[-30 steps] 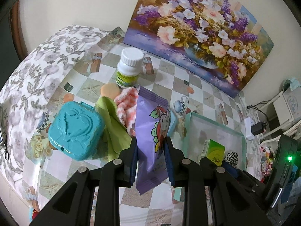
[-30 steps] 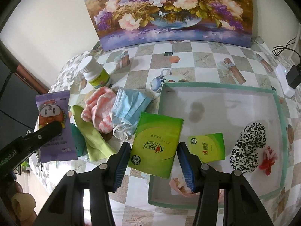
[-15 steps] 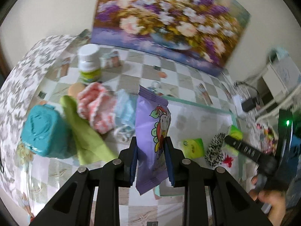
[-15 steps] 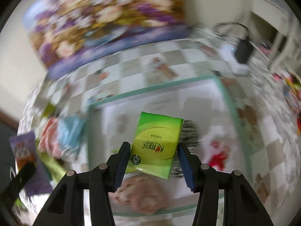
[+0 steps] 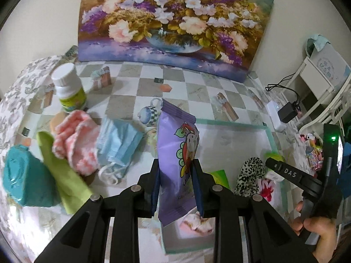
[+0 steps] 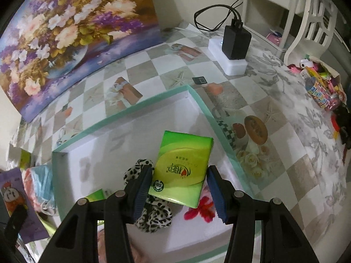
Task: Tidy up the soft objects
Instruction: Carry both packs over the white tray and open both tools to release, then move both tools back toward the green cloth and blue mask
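My left gripper point(image 5: 175, 166) is shut on a purple snack packet point(image 5: 177, 149) and holds it upright over the near left corner of the white tray with a green rim point(image 5: 232, 125). My right gripper point(image 6: 179, 175) is shut on a green tissue pack point(image 6: 182, 166), hanging above the tray point(image 6: 140, 107) over a leopard-print scrunchie point(image 6: 151, 214) and a red-and-white soft item point(image 6: 204, 206). A second green pack point(image 5: 219, 175) lies in the tray. Left of the tray lie a blue face mask point(image 5: 118, 140), a pink knitted cloth point(image 5: 76, 140) and a green cloth point(image 5: 63, 171).
A teal plastic case point(image 5: 24, 175) and a white pill bottle point(image 5: 68, 87) stand at the left. A flower painting point(image 5: 171, 22) leans on the back wall. A white power strip with a black charger point(image 6: 234, 48) sits beyond the tray. A person's hand point(image 5: 316, 228) holds the right gripper.
Both grippers have swung to the right with their packets. The tissue pack went from the tray's left edge to over the scrunchie; the purple packet now hangs at the tray's left corner.
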Available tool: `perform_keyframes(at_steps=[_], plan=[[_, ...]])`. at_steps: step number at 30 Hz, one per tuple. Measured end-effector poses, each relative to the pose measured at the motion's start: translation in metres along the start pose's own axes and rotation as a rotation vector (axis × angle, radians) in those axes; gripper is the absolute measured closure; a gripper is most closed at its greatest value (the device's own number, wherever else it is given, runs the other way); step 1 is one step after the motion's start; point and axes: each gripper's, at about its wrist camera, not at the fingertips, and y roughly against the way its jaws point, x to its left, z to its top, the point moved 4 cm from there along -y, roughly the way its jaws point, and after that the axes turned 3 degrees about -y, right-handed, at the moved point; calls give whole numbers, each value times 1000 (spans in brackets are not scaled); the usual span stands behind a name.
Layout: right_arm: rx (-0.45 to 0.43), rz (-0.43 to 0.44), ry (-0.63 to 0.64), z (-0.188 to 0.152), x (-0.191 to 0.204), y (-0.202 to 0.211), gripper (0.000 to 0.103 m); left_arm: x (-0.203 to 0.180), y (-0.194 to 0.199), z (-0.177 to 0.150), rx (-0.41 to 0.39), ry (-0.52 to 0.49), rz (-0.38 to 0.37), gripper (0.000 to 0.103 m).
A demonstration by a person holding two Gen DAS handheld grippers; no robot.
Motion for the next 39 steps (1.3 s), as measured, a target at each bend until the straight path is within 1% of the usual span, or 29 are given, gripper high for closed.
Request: perform_keyframes(at_steps=[4, 8, 14, 16, 17, 18, 21, 22, 24, 27, 28, 29, 30, 34, 39], plan=[[-35, 9, -9, 6, 0, -1, 48, -9, -16, 5, 1, -28, 9, 75], [-64, 16, -17, 13, -3, -1, 48, -16, -29, 8, 7, -33, 2, 75], [-33, 18, -29, 13, -7, -11, 48, -18, -44, 8, 35, -29, -2, 73], [-32, 22, -29, 13, -7, -11, 48, -19, -45, 7, 49, -31, -8, 65], [-34, 21, -25, 13, -6, -10, 48, -20, -45, 6, 55, -32, -7, 52], [-35, 20, -20, 13, -6, -10, 48, -20, -44, 6, 55, -30, -1, 42], [-37, 15, -8, 12, -3, -8, 46, -19, -40, 8, 48, -31, 8, 35], [-36, 15, -5, 12, -3, -8, 44, -18, -38, 9, 48, -28, 6, 32], [-31, 10, -2, 11, -3, -8, 40, -15, -36, 10, 49, -17, 20, 22], [-25, -6, 5, 10, -3, -8, 32, -6, -32, 11, 48, 4, 71, 19], [-23, -10, 10, 9, -3, -9, 27, -3, -32, 11, 51, 12, 83, 17], [-21, -13, 14, 9, -2, -9, 23, 1, -32, 11, 55, 24, 97, 10], [-19, -16, 16, 8, -2, -9, 21, 6, -31, 11, 56, 41, 109, 6], [-32, -21, 25, 7, -1, -8, 0, 20, -31, 9, 72, 92, 140, 4], [-42, -2, 33, 5, 3, -3, 0, 36, -32, 3, 117, 133, 192, 4]])
